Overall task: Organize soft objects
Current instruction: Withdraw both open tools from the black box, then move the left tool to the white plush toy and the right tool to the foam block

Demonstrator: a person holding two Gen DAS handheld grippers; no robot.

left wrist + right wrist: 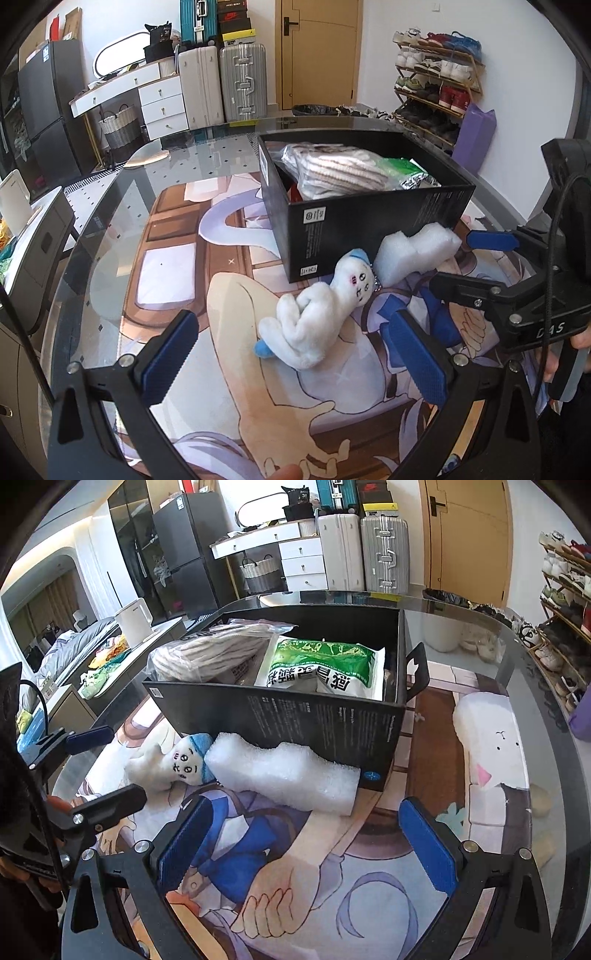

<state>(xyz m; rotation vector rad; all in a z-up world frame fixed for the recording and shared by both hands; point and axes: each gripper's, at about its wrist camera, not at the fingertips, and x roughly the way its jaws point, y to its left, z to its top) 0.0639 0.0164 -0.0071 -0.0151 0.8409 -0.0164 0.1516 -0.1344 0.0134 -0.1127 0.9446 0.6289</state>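
Note:
A white plush doll with a blue cap [317,314] [173,764] lies on the table in front of a black box [369,229] [295,716]. A white foam block [413,251] [288,771] lies against the box's front wall, next to the doll. The box holds a bagged striped knit [332,170] [207,653] and a green-and-white soft pack [410,173] [325,664]. My left gripper [295,358] is open, just short of the doll, and also shows in the right wrist view [103,764]. My right gripper [306,849] is open, just short of the foam, and shows in the left wrist view [476,262].
The round glass table [122,206] [480,642] covers an anime-print mat. Off the table stand suitcases [221,81], a white drawer desk [147,92], a shoe rack [436,81], a dark fridge [184,554] and a wooden door [469,535].

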